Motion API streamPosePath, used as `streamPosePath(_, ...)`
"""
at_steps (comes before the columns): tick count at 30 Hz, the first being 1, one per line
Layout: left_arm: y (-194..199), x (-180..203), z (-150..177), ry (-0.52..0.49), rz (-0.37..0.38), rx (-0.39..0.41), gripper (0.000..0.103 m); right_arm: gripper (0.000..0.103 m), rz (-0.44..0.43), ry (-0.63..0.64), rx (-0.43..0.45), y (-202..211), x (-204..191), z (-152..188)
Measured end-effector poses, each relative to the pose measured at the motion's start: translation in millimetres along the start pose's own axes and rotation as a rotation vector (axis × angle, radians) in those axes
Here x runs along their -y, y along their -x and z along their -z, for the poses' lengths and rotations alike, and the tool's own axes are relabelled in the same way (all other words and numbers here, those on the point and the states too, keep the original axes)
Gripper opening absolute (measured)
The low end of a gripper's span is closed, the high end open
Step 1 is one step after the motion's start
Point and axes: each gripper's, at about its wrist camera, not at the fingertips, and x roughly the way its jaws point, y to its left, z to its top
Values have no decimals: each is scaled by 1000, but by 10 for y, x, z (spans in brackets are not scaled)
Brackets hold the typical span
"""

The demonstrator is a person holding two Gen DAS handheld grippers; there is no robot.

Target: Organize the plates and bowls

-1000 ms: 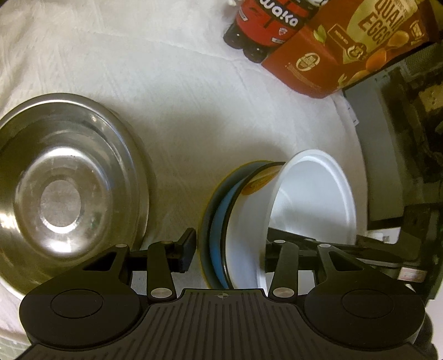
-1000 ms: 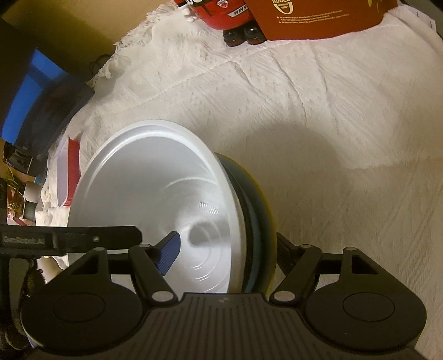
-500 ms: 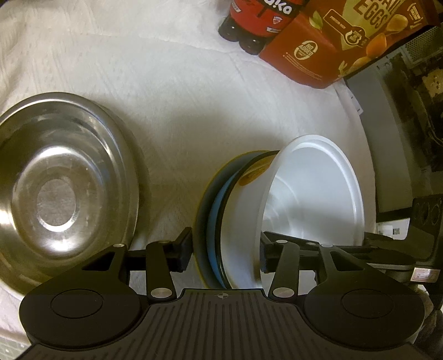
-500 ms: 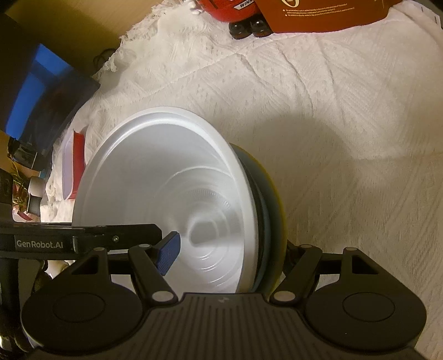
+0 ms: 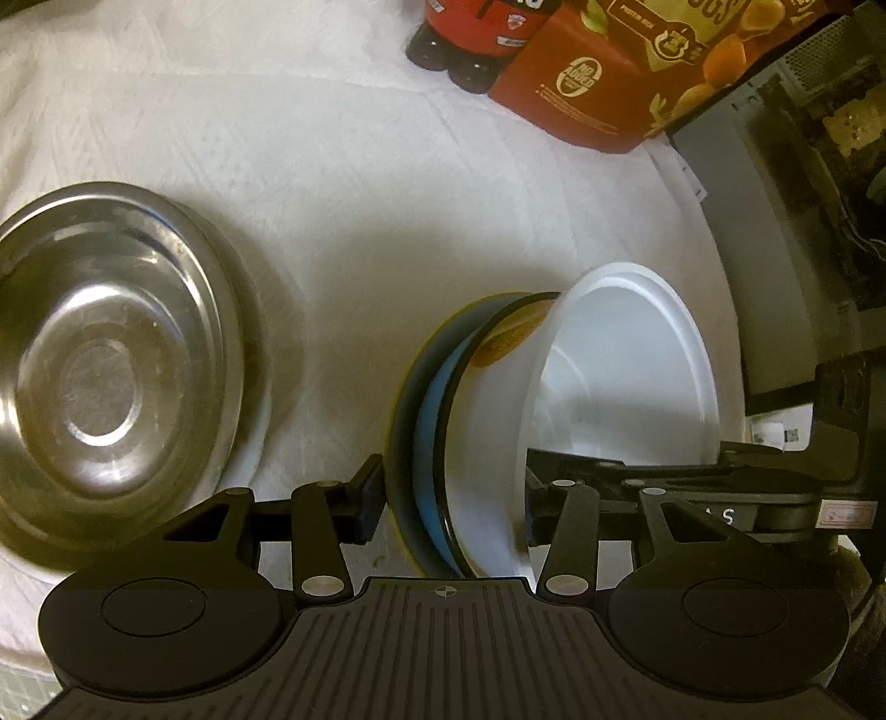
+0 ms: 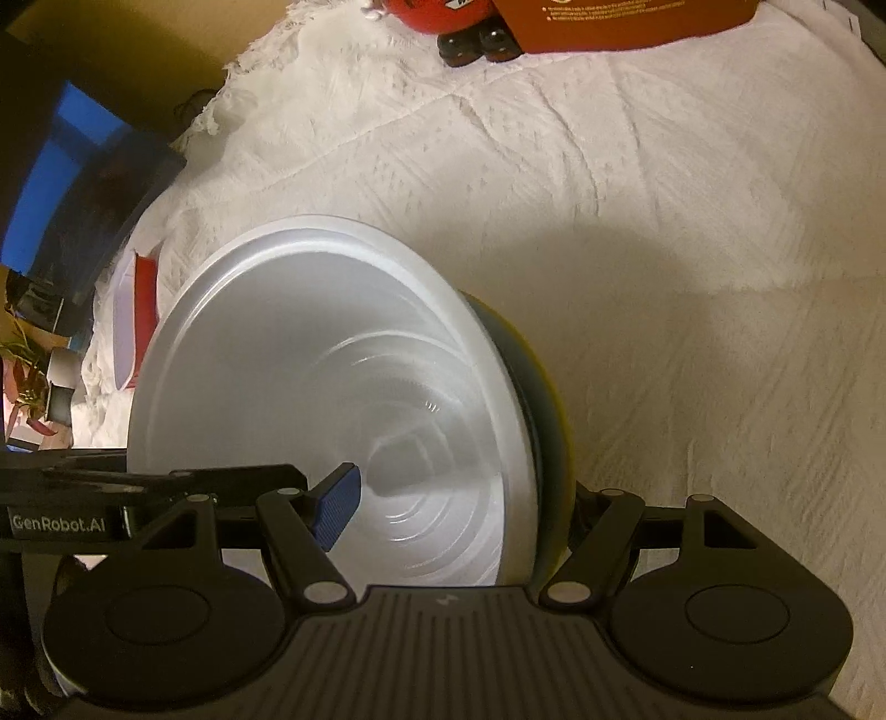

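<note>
A nested stack of bowls and plates [image 5: 482, 421] is held on edge above the white cloth: a white bowl [image 5: 626, 376] innermost, then a blue and a yellow-rimmed dish. My left gripper [image 5: 448, 498] is shut on one side of the stack. My right gripper [image 6: 459, 498] is shut on the opposite side, with the white bowl [image 6: 332, 387] facing left in its view. A large steel bowl [image 5: 105, 365] sits on the cloth to the left of the stack.
A red soda bottle pack [image 5: 476, 33] and an orange egg carton box [image 5: 626, 72] stand at the back of the cloth. A dark cabinet [image 5: 803, 221] lies to the right. A red and white container [image 6: 135, 321] sits at the cloth's left edge.
Both grippers have carried the stack slightly back and away from the bottles; the steel bowl has slid left in the left wrist view. The grip is unchanged.
</note>
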Motion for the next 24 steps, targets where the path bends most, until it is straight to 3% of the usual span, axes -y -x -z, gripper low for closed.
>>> streamPosePath(8, -52, -9, -8, 6, -13, -13, 50, 73, 53, 51, 29, -5, -93, 14)
streamPosePath(24, -100, 20, -18, -6, -24, -13, 55, 73, 64, 55, 38, -10, -79, 24)
